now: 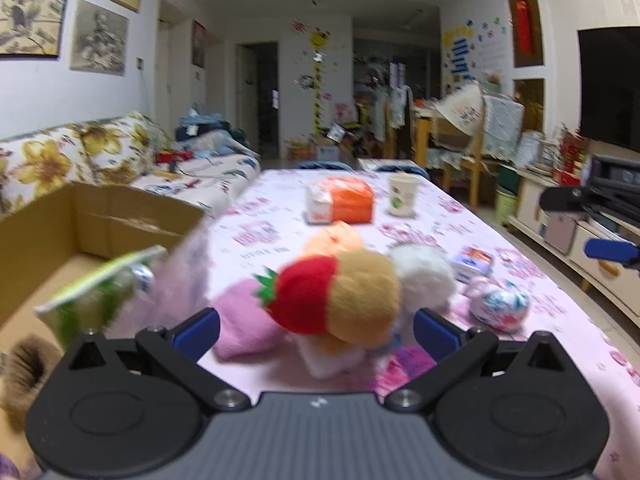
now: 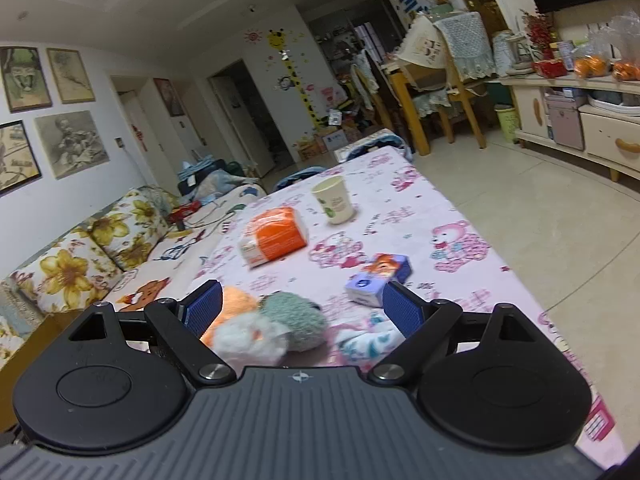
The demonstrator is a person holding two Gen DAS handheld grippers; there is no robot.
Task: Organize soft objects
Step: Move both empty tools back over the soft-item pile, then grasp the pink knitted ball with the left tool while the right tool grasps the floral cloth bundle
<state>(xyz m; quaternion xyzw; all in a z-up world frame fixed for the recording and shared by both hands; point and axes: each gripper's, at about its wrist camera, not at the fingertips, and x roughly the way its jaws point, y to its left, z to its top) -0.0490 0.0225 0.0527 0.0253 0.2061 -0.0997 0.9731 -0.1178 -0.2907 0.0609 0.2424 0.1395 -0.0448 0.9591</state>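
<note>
Plush toys (image 1: 340,300) piled between spread left tool (image 1: 316,332), right tool (image 2: 302,308) likewise apart.

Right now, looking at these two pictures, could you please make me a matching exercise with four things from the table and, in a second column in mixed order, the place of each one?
Things:
1. brown cardboard box
2. white paper cup with green print
3. orange plastic tissue pack
4. red strawberry-shaped plush toy

Places:
A. just ahead of the open left tool
B. at the left edge of the table, beside the sofa
C. far end of the table, standing upright
D. middle of the pink printed tablecloth, left of the cup

Pairs: 1-B, 2-C, 3-D, 4-A
</note>
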